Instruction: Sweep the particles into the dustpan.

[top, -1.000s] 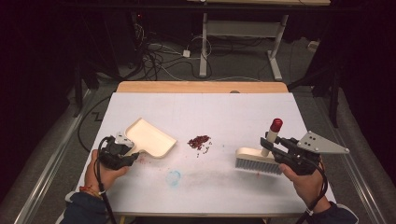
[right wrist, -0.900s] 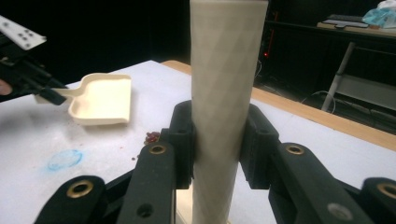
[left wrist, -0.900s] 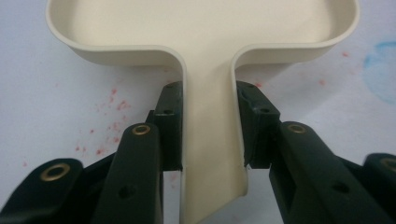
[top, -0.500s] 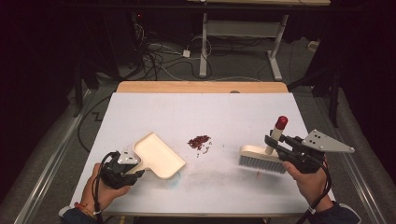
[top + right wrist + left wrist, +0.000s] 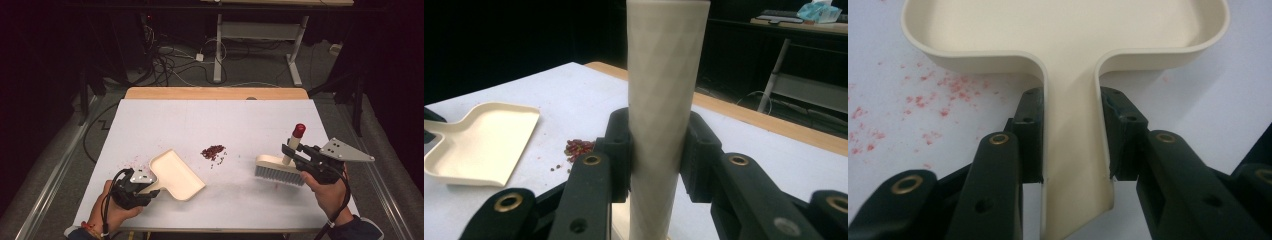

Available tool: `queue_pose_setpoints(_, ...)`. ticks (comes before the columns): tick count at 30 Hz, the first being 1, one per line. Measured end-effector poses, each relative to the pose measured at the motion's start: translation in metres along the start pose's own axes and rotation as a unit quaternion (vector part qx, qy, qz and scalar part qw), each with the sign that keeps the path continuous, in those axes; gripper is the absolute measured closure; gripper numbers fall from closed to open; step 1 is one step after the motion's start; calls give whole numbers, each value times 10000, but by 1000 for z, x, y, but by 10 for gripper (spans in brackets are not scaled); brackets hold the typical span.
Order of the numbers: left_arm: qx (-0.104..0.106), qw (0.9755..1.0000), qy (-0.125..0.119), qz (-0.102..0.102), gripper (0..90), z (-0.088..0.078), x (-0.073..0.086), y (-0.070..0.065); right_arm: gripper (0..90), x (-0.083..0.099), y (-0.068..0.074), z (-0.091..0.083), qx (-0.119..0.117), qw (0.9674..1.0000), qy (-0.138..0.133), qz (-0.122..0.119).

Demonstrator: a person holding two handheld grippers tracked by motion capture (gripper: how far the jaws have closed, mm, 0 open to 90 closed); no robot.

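White covering spreads over the worktop (image 5: 165, 120), a small heap of red crumbs (image 5: 213, 151) at its middle. At the near left, the left tool (image 5: 150, 186) pinches the handle of a cream dustpan (image 5: 176, 175) (pale red specks lie beside it). Right of the crumbs, the right tool (image 5: 289, 151) clamps the upright handle of a brush (image 5: 278, 169), bristles down.

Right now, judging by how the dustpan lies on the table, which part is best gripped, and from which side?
Grip the dustpan by its narrow flat handle, coming from the near-left end, opposite the open lip that faces the red crumbs. The handle fits between the jaws; the tray is too wide. The left gripper already clamps it there.
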State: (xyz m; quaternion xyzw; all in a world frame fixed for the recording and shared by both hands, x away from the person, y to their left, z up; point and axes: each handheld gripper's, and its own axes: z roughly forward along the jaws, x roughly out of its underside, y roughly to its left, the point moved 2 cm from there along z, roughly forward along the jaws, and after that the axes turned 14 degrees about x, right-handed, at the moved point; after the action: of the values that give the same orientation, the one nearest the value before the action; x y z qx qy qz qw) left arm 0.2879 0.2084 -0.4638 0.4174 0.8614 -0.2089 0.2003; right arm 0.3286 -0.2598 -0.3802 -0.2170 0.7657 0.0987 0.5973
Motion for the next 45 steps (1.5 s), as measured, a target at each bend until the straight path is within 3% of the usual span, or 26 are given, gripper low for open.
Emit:
queue_pose_setpoints(10,-11,9999,33,-100,631,2,2,-1,701,-4,6,22,153,9996,-103,213)
queue_pose_setpoints(18,-100,9998,79,-144,631,6,-2,-3,701,-29,26,74,315,9995,-77,-47)
queue_pose_setpoints(24,-143,9997,60,-172,630,9,-4,-7,701,-48,38,115,715,9972,-85,-180)
queue_pose_setpoints(27,-196,9996,47,-214,630,11,-6,-10,701,-48,44,137,882,9960,-65,-112)
queue_pose_setpoints(28,-196,9996,47,-214,630,11,-6,-10,701,-48,44,137,882,9960,-65,-112)
queue_pose_setpoints(29,-197,9995,27,-237,630,13,-7,-11,701,-44,49,151,941,9955,38,-31)
queue_pose_setpoints(33,-203,9995,29,-224,630,16,-10,-13,701,-39,59,171,1130,9934,91,-194)
queue_pose_setpoints(37,-207,9995,1,-257,629,20,-11,-14,702,-38,68,177,1032,9944,108,-181)
queue_pose_setpoints(38,-211,9994,-16,-283,629,22,-11,-14,702,-38,76,177,968,9950,93,-240)
queue_pose_setpoints(40,-215,9989,-83,-405,629,26,-11,-15,702,-36,84,176,854,9961,98,-221)
queue_pose_setpoints(45,-259,9985,-108,-475,629,28,-14,-17,702,-31,101,169,723,9971,16,-254)
